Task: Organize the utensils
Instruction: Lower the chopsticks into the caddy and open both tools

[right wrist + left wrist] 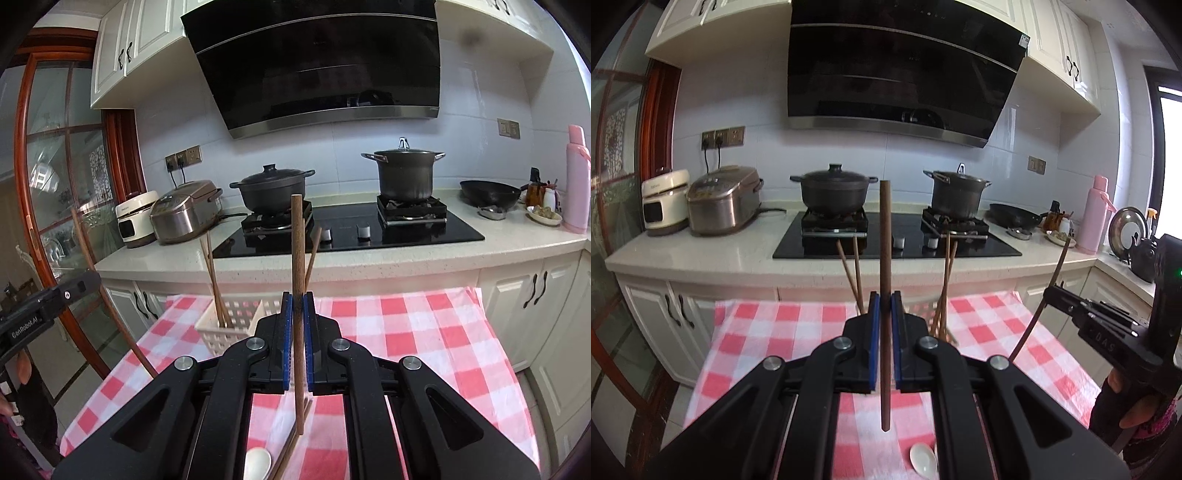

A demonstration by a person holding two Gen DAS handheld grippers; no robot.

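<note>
The left tongs [885, 306] are clamped tight on a round dark brown wooden chopstick [885, 258], which stands upright between the blue pads, its top reaching above the stove line and its lower end hanging free over the desk under a red-and-white checked cloth [798, 325]; the right tongs [298, 308] are likewise closed fast on a second brown wooden chopstick [297, 240], also upright, with its lower end clear of the cloth; a white slotted plastic utensil basket [229, 325] stands on the cloth towards the far edge, left of the right tongs, with several thin brown chopsticks [214, 273] leaning inside it; near the front edge of the cloth lies a white ceramic spoon [256, 463], and just beside it more loose brown chopsticks [286, 454] lie flat; in the left wrist view the spoon shows below the held stick; behind the desk a kitchen counter carries a black glass hob [406, 230] with two dark lidded pots [273, 188].
</note>
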